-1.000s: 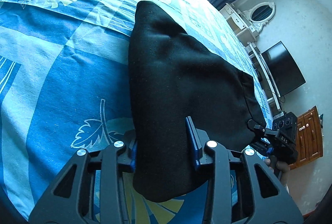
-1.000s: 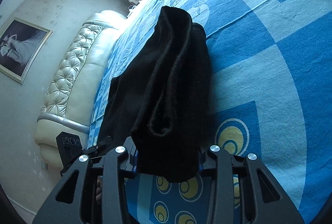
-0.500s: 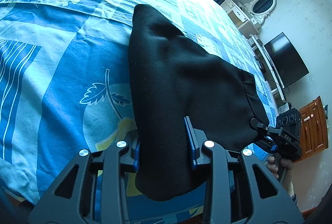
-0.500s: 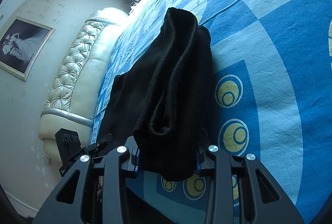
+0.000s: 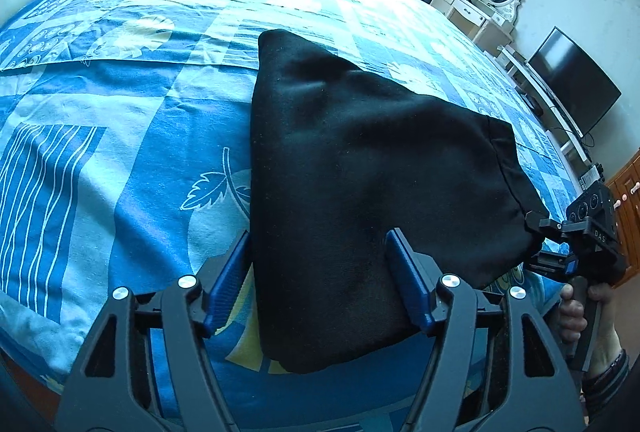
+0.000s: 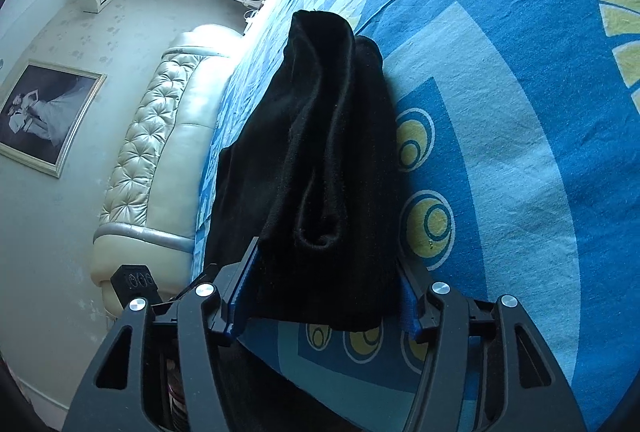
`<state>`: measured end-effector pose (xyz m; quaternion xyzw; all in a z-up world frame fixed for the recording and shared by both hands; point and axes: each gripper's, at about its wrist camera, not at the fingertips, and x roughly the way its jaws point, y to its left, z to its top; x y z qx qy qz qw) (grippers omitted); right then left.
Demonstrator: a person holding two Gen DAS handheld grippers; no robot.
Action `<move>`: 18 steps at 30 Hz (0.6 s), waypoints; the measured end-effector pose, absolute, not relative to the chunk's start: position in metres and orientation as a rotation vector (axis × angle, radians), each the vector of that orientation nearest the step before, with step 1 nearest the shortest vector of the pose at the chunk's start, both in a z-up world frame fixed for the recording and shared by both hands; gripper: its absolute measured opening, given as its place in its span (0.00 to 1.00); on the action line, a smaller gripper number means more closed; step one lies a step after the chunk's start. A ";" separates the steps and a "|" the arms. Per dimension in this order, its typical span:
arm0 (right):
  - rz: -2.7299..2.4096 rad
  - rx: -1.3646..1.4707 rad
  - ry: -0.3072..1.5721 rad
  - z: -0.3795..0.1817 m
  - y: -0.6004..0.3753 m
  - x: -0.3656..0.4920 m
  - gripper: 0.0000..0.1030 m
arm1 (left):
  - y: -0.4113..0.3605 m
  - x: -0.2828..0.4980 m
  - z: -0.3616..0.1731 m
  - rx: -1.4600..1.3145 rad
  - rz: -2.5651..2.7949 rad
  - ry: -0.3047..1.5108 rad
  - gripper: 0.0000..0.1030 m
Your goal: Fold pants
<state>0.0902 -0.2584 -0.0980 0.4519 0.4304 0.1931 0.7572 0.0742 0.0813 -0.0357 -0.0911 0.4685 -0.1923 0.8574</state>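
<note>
The black pants [image 5: 360, 167] lie folded over on the blue patterned bed, their near end lifted off the sheet. My left gripper [image 5: 320, 272] is shut on the near left edge of the pants, cloth filling the gap between its blue pads. My right gripper [image 6: 324, 292] is shut on the other near corner of the pants [image 6: 320, 151], where layered folds bunch between its pads. In the left wrist view the right gripper [image 5: 560, 248] shows at the far right, clamped on the corner, with a hand on its handle.
The bed sheet [image 5: 120, 151] spreads wide to the left and beyond the pants. A padded white headboard [image 6: 160, 151] runs along the bed's left side in the right wrist view. A dresser, a television [image 5: 572, 83] and a wooden cabinet stand past the bed's right edge.
Both grippers have pulled back toward the bed's near edge with the pants, dragging the cloth along. Both grips have held.
</note>
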 end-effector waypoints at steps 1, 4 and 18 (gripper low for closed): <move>0.419 0.989 0.938 -0.098 -0.259 0.089 0.59 | 0.082 0.075 -0.037 -0.198 -0.397 0.989 0.68; 0.418 0.982 0.935 -0.095 -0.258 0.084 0.63 | 0.085 0.073 -0.038 -0.214 -0.363 0.997 0.75; 0.331 0.685 0.989 -0.073 -0.229 0.057 0.72 | 0.078 0.044 -0.020 -0.180 -0.180 1.014 0.88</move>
